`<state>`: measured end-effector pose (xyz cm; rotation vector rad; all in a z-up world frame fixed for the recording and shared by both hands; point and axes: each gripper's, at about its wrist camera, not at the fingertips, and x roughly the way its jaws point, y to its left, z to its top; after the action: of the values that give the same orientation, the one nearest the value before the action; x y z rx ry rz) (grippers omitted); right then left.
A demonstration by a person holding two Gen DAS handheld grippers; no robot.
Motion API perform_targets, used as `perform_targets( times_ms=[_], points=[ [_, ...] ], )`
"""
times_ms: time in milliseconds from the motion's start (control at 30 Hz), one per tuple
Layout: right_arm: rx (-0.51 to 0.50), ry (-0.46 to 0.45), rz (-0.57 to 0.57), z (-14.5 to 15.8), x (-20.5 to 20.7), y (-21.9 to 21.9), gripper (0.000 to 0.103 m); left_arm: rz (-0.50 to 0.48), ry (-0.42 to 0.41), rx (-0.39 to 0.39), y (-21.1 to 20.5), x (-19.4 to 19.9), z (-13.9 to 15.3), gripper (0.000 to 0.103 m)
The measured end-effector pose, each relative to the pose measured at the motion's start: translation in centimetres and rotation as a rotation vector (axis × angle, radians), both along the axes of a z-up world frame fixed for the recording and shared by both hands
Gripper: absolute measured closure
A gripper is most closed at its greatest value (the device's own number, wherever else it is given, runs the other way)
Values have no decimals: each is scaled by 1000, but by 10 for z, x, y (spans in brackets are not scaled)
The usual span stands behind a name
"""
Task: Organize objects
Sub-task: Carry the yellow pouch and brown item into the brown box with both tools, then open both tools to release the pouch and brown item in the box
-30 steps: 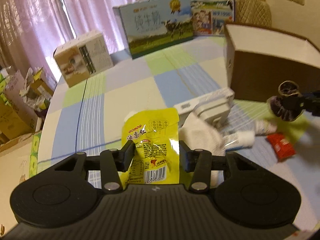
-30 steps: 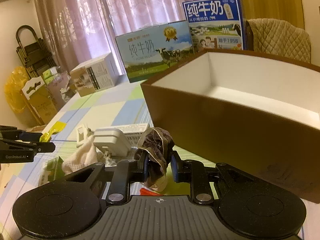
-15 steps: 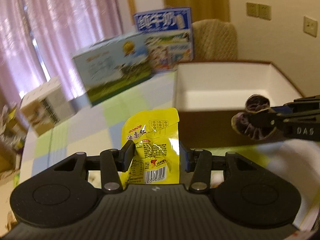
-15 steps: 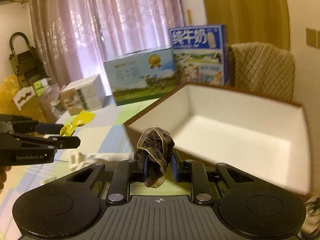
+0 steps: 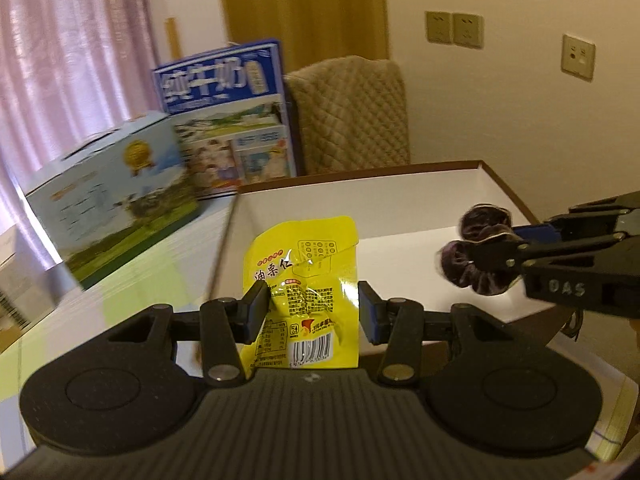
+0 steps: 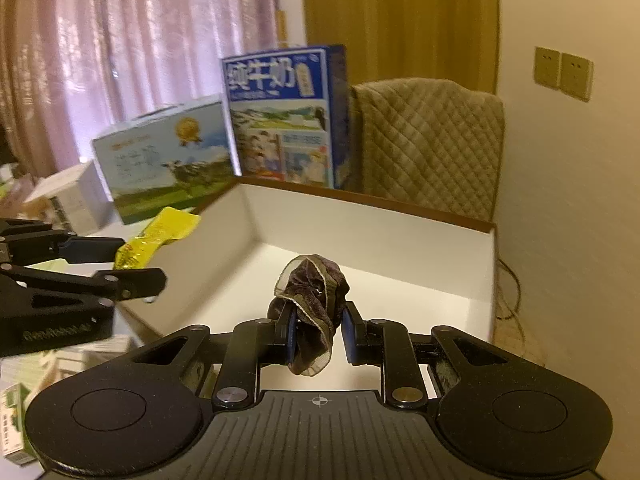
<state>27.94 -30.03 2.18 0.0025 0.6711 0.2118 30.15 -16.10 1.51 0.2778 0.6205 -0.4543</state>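
Note:
A yellow snack packet (image 5: 304,280) stands upright between the fingers of my left gripper (image 5: 312,312), which is shut on it at the near left rim of the box. The box (image 5: 400,204) is brown outside and white inside, and nothing lies in the part I see. My right gripper (image 6: 318,334) is shut on a dark purple scrunchie (image 6: 312,292) and hangs over the box's white floor (image 6: 400,248). In the left wrist view the right gripper (image 5: 516,244) reaches in from the right with the scrunchie (image 5: 476,256). The right wrist view shows the left gripper (image 6: 132,264) and packet (image 6: 160,236) at the left.
Two milk cartons (image 6: 168,160) (image 6: 284,116) stand behind the box, with a small white carton (image 6: 68,196) further left. A quilted chair back (image 6: 428,140) sits against the wall behind the box. Small items lie on the checked tablecloth at lower left (image 6: 12,416).
Both grippers have lifted from the cluttered tabletop and swung right to the box, still gripping the packet and the scrunchie. The right gripper is now over the box interior.

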Motion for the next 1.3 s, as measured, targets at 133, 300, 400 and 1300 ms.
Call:
perform_targets(
  times_ms=[133, 300, 400, 1300],
  points=[
    [-14, 51, -35, -12, 15, -10, 83, -29, 22, 43, -27, 16, -14, 60],
    [-29, 117, -68, -27, 29, -18, 83, -44, 79, 63, -46, 37, -33, 60],
    [-33, 142, -84, -34, 36, -23, 83, -48, 112, 64, -54, 46, -41, 60],
    [-10, 83, -85, -29, 38, -27, 46, -27, 118, 66, -42, 48, -36, 20]
  ],
)
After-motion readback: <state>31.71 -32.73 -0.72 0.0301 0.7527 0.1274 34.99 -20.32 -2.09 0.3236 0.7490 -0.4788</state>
